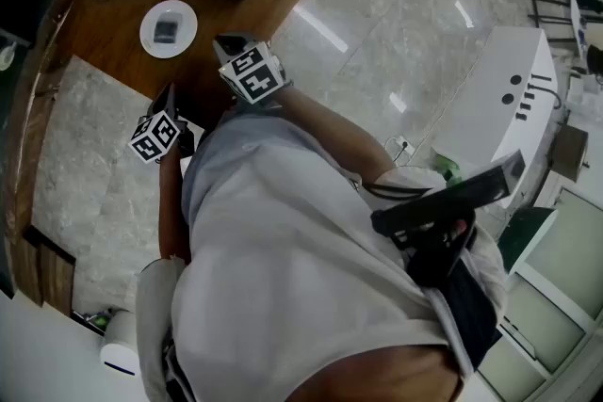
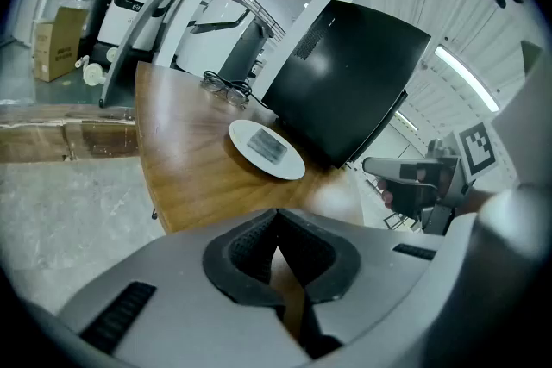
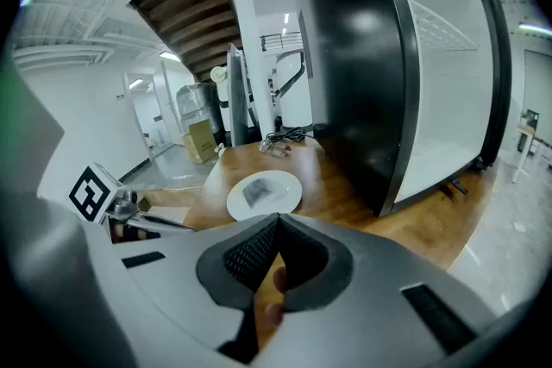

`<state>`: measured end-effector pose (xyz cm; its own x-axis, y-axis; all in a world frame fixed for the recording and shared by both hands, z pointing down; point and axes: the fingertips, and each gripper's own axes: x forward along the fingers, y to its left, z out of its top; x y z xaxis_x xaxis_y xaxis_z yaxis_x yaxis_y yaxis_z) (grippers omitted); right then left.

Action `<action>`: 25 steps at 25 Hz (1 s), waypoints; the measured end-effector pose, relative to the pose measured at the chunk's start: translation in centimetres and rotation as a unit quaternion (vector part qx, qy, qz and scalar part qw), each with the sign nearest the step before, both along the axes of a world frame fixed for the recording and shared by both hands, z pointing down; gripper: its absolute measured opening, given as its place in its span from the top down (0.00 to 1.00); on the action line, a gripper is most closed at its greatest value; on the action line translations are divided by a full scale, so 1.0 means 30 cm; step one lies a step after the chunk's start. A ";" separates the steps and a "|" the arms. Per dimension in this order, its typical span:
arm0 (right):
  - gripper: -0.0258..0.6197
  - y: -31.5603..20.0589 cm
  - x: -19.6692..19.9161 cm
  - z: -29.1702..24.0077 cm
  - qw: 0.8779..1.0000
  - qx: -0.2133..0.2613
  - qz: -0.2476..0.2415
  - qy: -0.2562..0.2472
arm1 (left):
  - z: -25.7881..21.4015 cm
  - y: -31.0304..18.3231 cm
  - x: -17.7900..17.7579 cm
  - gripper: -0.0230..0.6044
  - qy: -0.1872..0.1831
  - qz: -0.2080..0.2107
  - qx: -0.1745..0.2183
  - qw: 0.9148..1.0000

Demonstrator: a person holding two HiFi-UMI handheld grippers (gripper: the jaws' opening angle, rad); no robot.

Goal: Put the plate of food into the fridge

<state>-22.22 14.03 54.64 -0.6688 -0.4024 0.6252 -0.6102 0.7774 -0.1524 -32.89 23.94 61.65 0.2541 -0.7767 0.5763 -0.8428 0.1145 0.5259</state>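
A round white plate point(image 1: 184, 42) carrying a flat grey slab of food point(image 1: 167, 30) is sitting on the brown wooden table point(image 1: 113, 24), well in from the table's curved edge and just beside the lower front of the tall black fridge point(image 2: 345, 82). A pair of wire-framed glasses point(image 2: 226, 88) is lying further back on the same table.

The left gripper point(image 1: 166, 95) and the right gripper point(image 1: 229, 42) are both hovering short of the plate, tilted downward towards it. Each one's jaws are pressed together with nothing between them.

The plate is looking like glazed ceramic, so it is probably stiff, moderately heavy for its thin rim, smooth enough to slip, and breakable if dropped. The food is resting loose and is likely to slide if the plate tips.

The best hold is probably the raised rim on the side facing the grippers, pinched top and underside, ideally at two opposite points, with the plate kept level. The fridge door is appearing closed and would need opening first.
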 end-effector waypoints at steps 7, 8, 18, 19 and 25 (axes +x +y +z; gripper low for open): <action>0.94 0.016 0.003 0.032 1.000 -0.008 -0.010 0.011 | -0.005 0.007 0.000 0.94 0.000 -0.005 0.001 1.000; 0.94 0.013 0.000 0.031 1.000 -0.012 -0.012 0.009 | -0.006 0.005 0.001 0.94 0.000 -0.007 0.001 1.000; 0.94 -0.010 -0.070 0.054 0.995 -0.091 -0.021 -0.044 | -0.052 -0.020 -0.052 0.93 0.053 -0.035 0.003 0.998; 0.94 -0.019 -0.074 0.055 0.994 -0.097 -0.022 -0.047 | -0.077 -0.031 -0.074 0.93 0.046 -0.042 0.009 0.998; 0.94 -0.105 -0.084 0.080 0.988 -0.138 -0.002 -0.062 | -0.153 -0.166 -0.152 0.93 0.041 -0.032 0.025 0.998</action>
<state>-24.75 10.88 57.03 -0.7484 -0.2251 0.6238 -0.5708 0.6976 -0.4330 -37.45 18.97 57.07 0.2478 -0.8199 0.5161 -0.7879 0.1394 0.5998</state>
